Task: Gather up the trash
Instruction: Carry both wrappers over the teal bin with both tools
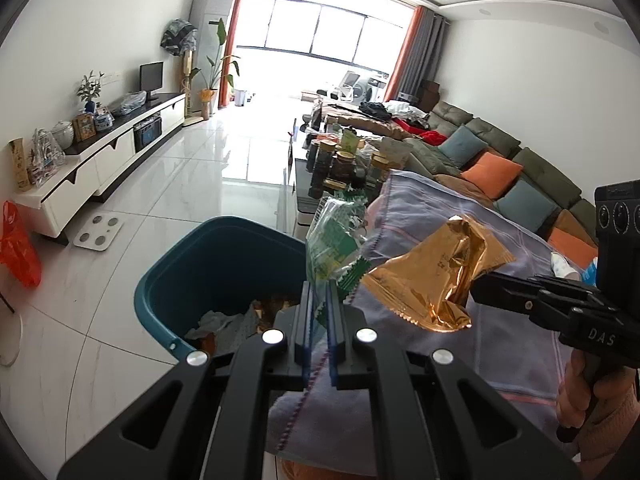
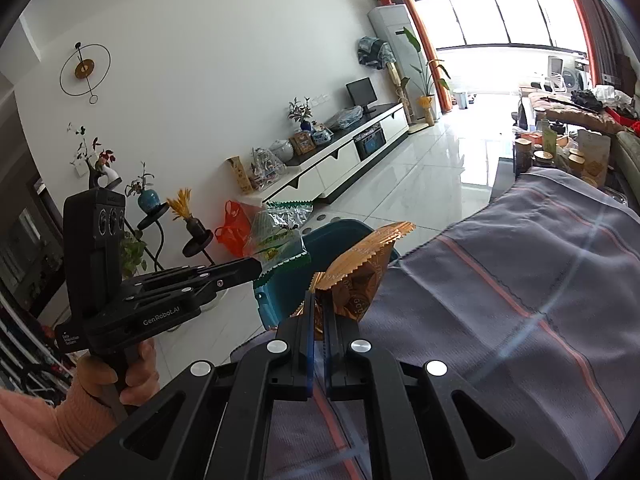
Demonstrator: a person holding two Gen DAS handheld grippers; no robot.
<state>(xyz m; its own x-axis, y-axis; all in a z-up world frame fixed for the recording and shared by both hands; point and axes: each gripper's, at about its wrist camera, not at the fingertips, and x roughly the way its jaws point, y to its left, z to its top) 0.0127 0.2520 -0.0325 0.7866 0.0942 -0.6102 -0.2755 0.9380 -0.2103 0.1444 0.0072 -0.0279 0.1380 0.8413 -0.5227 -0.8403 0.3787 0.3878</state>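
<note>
My left gripper [image 1: 319,292] is shut on a clear-and-green snack wrapper [image 1: 334,240], held above the table edge beside the teal bin [image 1: 180,276]. It also shows in the right wrist view [image 2: 256,266] with the green wrapper [image 2: 280,228]. My right gripper [image 2: 318,300] is shut on a crumpled gold foil wrapper [image 2: 360,268], held over the table edge near the bin [image 2: 332,232]. In the left wrist view the right gripper [image 1: 474,292] pinches the gold wrapper [image 1: 432,276]. The bin holds several pieces of trash [image 1: 232,324].
A grey cloth with orange stripes [image 2: 520,280] covers the table. Jars and packets [image 1: 344,160] crowd the table's far end. A sofa with cushions [image 1: 500,168] runs along the right. A TV cabinet [image 1: 100,160], a scale [image 1: 98,232] and an orange bag [image 1: 16,244] stand left.
</note>
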